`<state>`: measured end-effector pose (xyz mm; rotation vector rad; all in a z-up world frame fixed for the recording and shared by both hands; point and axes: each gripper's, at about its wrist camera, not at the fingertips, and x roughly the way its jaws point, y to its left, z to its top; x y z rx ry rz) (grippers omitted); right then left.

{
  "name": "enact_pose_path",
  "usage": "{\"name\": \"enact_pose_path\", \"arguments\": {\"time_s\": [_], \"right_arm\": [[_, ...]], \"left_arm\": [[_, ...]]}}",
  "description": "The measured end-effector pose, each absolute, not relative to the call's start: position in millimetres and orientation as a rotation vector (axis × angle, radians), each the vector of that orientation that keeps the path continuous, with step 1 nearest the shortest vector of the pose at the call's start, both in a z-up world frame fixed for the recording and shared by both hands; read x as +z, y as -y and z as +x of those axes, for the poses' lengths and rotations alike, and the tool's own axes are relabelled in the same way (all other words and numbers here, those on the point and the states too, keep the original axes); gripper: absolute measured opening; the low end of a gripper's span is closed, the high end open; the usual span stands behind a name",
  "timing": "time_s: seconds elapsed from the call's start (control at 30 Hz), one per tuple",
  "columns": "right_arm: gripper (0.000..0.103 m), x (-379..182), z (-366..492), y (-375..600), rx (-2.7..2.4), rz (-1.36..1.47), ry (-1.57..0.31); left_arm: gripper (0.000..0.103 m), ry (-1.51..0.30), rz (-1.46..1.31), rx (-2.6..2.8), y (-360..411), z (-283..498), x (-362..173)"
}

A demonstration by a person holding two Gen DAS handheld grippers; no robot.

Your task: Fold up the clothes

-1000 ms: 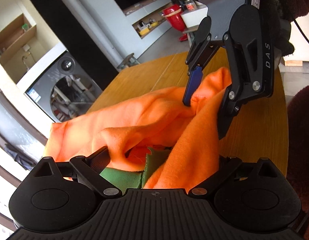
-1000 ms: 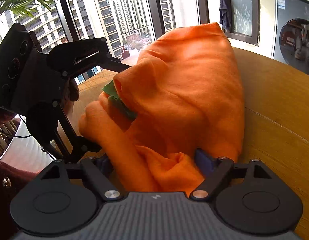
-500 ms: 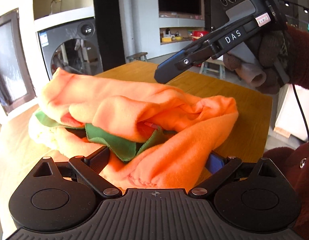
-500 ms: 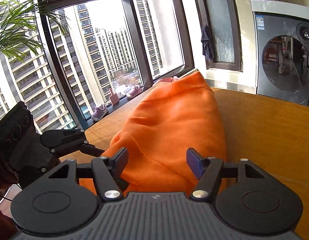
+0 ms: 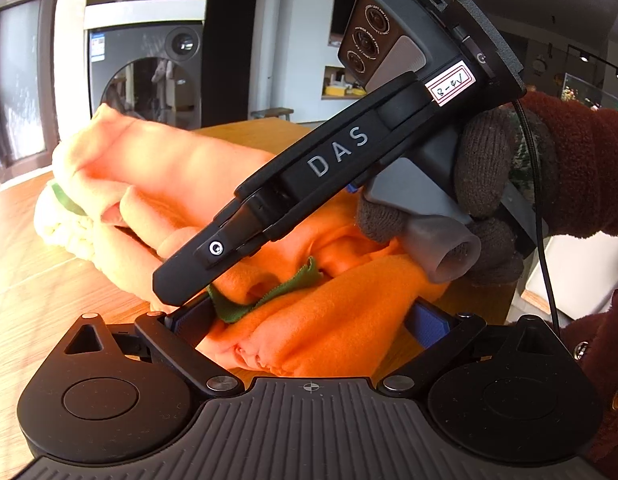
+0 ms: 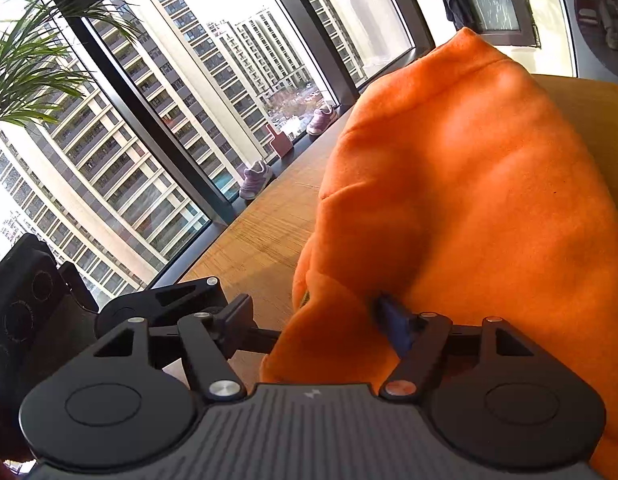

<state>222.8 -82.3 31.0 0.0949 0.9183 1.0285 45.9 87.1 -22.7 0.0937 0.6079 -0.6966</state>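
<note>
Left gripper opened wide, fingers apart, with a fat fold of the orange garment lying between them, not squeezed. Blue pad on the right finger just beside the cloth. Right gripper opened wide too: left finger out in the air over the wooden table, blue right finger pushed into the orange cloth. Nothing pinched by either one.

From the left wrist view, right gripper seen from the side, slanting down from upper right to lower left, tip close to the left gripper's left finger. Held by a hand in a grey knit glove with a dark red sleeve.

Orange garment bunched in a long lump on the table. Long way runs from the near grippers out to the far end, by the washing machine. In the right wrist view, same lump stretching away toward the far window, narrow at the far end. Green edge poking out of the folds near the left gripper. Pale, sunlit part at the far left end.

Small shoes on the window sill, a plant at far left.
</note>
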Motion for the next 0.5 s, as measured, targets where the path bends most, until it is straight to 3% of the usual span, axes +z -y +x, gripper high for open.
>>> {"name": "enact_pose_path", "arguments": {"time_s": [0.07,0.2,0.33,0.5], "right_arm": [[0.073,42,211,90,1.031,0.006,-0.849],[0.102,69,170,117,1.024,-0.306,-0.613],[0.103,73,131,152,1.000,-0.590,-0.496],[0.103,49,100,174,0.932,-0.687,-0.477]], "left_arm": [[0.101,-0.610,0.083,-0.691,-88,46,-23],[0.101,-0.615,0.061,-0.680,-90,47,-23],[0.101,-0.621,0.030,-0.669,-92,49,-23],[0.101,-0.643,-0.066,-0.659,-97,58,-20]]}}
